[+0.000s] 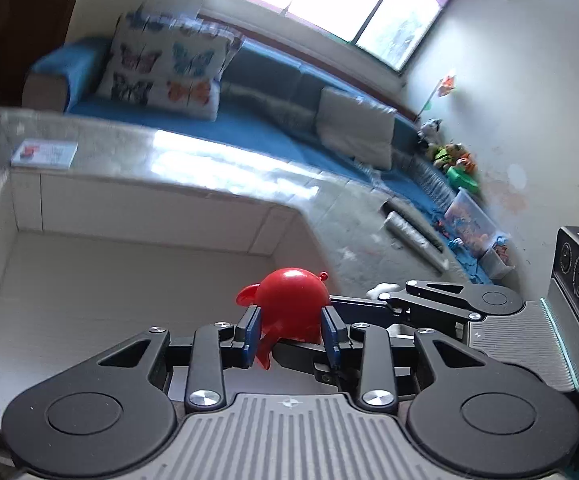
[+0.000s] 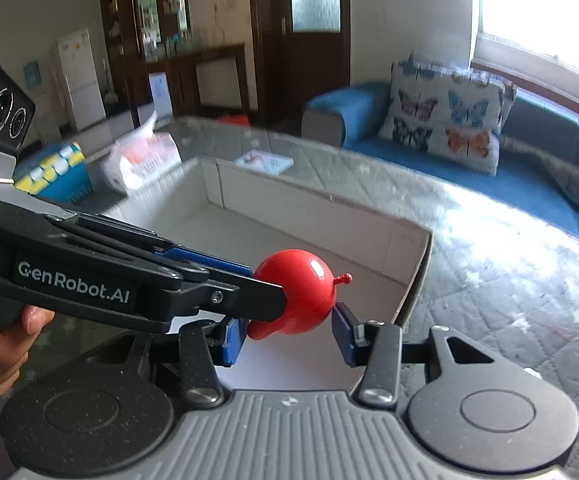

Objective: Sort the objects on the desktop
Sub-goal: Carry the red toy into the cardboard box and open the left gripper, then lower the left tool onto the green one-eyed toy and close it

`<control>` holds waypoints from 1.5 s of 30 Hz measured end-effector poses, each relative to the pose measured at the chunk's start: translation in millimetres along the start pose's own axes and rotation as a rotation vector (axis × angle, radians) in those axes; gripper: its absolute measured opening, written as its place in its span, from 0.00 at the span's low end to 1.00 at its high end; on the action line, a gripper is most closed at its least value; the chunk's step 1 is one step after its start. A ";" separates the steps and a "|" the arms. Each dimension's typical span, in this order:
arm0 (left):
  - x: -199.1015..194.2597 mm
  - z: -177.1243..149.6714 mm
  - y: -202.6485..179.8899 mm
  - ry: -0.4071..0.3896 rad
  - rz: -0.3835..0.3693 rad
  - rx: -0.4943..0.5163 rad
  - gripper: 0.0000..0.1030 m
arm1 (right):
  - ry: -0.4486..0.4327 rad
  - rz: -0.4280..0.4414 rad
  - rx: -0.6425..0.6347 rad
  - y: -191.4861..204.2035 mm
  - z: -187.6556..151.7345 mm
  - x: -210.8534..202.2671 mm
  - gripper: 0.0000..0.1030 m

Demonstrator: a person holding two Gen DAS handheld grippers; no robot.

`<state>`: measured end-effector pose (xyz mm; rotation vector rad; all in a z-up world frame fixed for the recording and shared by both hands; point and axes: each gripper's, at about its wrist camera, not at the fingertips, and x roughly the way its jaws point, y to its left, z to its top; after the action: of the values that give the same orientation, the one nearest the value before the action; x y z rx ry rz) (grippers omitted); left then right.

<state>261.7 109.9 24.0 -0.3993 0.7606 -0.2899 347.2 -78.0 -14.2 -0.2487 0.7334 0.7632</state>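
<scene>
A red round plastic toy [image 1: 291,308] with a small knob is held between the blue pads of my left gripper [image 1: 291,330], which is shut on it. It hangs above the open white cardboard box [image 1: 137,216]. In the right wrist view the same toy [image 2: 295,296] sits between the spread blue pads of my right gripper [image 2: 287,338], which is open; its right pad [image 2: 343,332] stands close beside the toy. The left gripper [image 2: 257,294] reaches in from the left there. The box [image 2: 309,216] lies below.
The box sits on a grey quilted glass-topped table [image 1: 225,164]. A card [image 1: 43,154] lies beyond the box. A blue sofa with a butterfly cushion [image 2: 445,116] runs behind. A plastic bag [image 2: 141,158] and a blue basket [image 2: 55,174] stand at the left.
</scene>
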 end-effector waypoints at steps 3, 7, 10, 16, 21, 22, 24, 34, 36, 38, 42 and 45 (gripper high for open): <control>15.0 2.7 13.9 0.034 0.009 -0.027 0.34 | 0.049 -0.002 -0.012 -1.8 -0.9 20.0 0.45; 24.5 4.7 23.9 0.071 0.023 -0.041 0.34 | 0.109 -0.011 -0.067 4.9 2.2 42.0 0.45; 29.5 5.2 28.4 0.098 0.034 -0.049 0.34 | 0.154 -0.011 -0.090 8.3 4.9 53.8 0.45; 32.2 5.9 30.7 0.106 0.026 -0.065 0.33 | 0.195 -0.033 -0.131 14.5 7.9 66.0 0.45; 31.2 4.0 30.6 0.106 0.030 -0.068 0.33 | 0.179 -0.045 -0.113 14.6 7.0 65.3 0.48; 30.5 3.7 29.7 0.103 0.032 -0.069 0.33 | 0.173 -0.046 -0.104 14.5 6.3 63.7 0.49; 28.1 2.8 28.7 0.093 0.034 -0.072 0.33 | 0.156 -0.049 -0.088 13.6 5.2 59.1 0.50; -8.5 -7.3 4.2 0.019 0.069 -0.024 0.33 | 0.027 -0.053 -0.047 18.6 -7.0 2.5 0.65; -18.2 -12.7 -2.0 0.005 0.077 -0.014 0.33 | -0.002 -0.054 -0.051 22.8 -11.8 -12.2 0.65; -27.5 -18.0 -8.2 -0.003 0.086 0.001 0.33 | -0.025 -0.050 -0.046 26.9 -17.1 -26.4 0.66; -47.0 -33.5 -21.9 -0.034 0.116 0.039 0.34 | -0.068 -0.037 -0.039 37.5 -30.6 -53.9 0.73; -59.1 -46.1 -31.6 -0.047 0.143 0.069 0.34 | -0.088 -0.031 -0.048 48.8 -43.5 -71.7 0.74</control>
<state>184.5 94.0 43.8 -0.2844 0.7272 -0.1711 255.3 -101.9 5.5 -0.2678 0.6271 0.7580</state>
